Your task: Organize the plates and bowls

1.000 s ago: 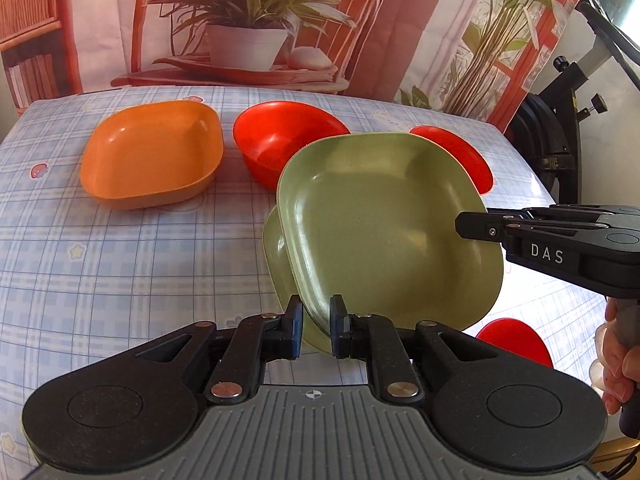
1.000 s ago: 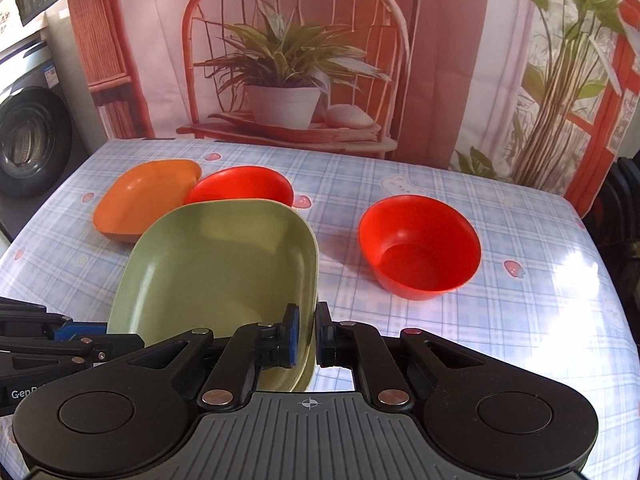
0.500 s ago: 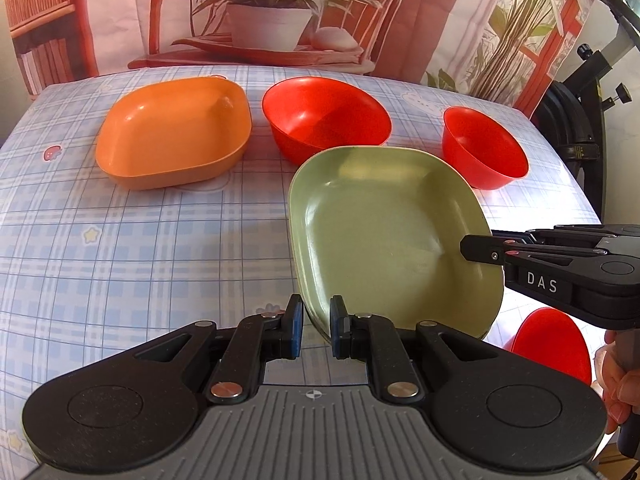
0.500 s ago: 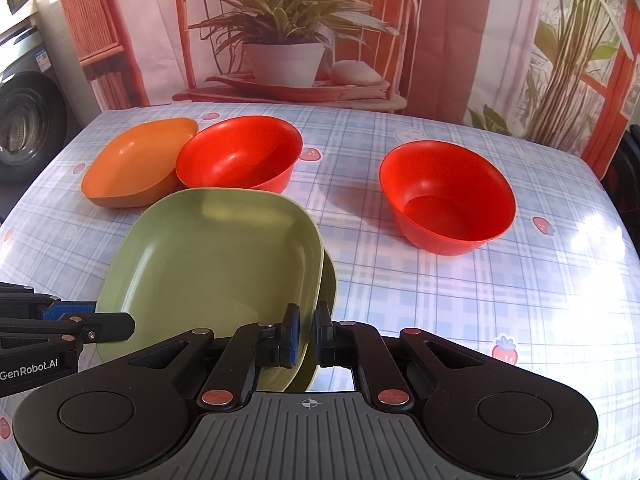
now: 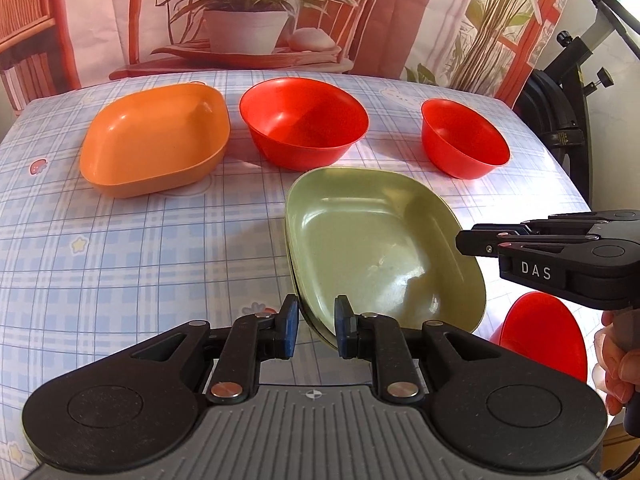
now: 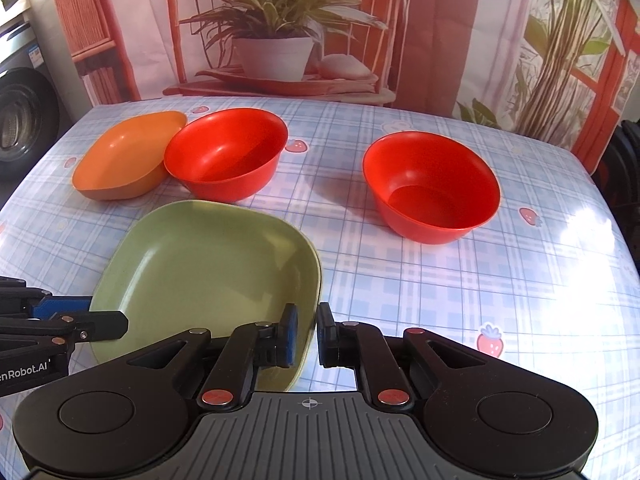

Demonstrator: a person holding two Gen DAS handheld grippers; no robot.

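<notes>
Far left on the checked surface (image 5: 120, 264): orange dish (image 5: 156, 144), upright, squarish with rounded corners. Just right of it, close but apart in the left view: big red bowl (image 5: 304, 128), upright. Seen from the right view, overlaps the dish's edge; cannot tell whether touching.

In front of that bowl, nearer the cameras: two green plates (image 5: 380, 248), nested one in the other, lying flat on the surface, only the lower one's rim peeking out along the left edge.

At the plates' near-left rim: left claw (image 5: 316, 328), slightly open, blue pads either side of the rim. Right pad against the plate, left pad with a sliver of gap. Not clamped.

At the plates' right rim: right claw (image 6: 306, 336), parted only narrowly, the stacked rims filling the slot between the pads. Cannot tell whether pinching or merely straddling.

Further right and back: smaller red bowl (image 5: 464, 140), upright, well apart from the plates. Nearest the right edge, below the right claw in the left view: third red bowl (image 5: 544, 336), partly hidden. Beside it, a hand (image 5: 618, 364) on the claw's handle.

Behind everything: printed backdrop (image 6: 280, 20) of a potted plant.
</notes>
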